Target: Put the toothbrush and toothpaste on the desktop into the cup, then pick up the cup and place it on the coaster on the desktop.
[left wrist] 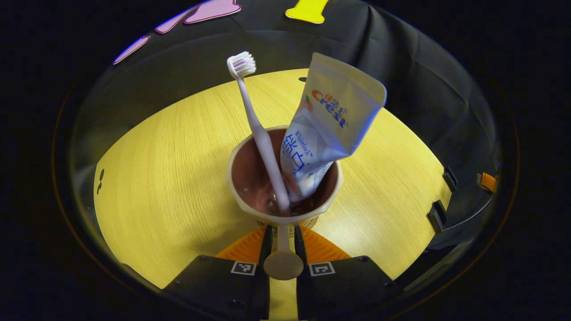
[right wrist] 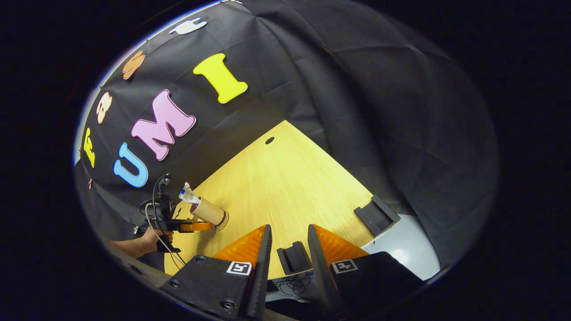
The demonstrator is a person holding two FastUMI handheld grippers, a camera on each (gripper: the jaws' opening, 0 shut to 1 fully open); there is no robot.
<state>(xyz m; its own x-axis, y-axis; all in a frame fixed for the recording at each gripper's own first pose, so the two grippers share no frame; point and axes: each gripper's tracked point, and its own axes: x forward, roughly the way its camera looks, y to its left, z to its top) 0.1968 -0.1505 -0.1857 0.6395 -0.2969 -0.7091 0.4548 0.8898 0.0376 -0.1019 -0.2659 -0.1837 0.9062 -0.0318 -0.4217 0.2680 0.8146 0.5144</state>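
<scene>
Left gripper (left wrist: 283,243) pinched the cup (left wrist: 284,178) by its near handle. Brush (left wrist: 261,133) and paste (left wrist: 323,129) stood inside, leaning, top-heavy; likely light, tippy, keep level. Right gripper (right wrist: 287,243) hung spread, empty, over the desk (right wrist: 290,178).
</scene>
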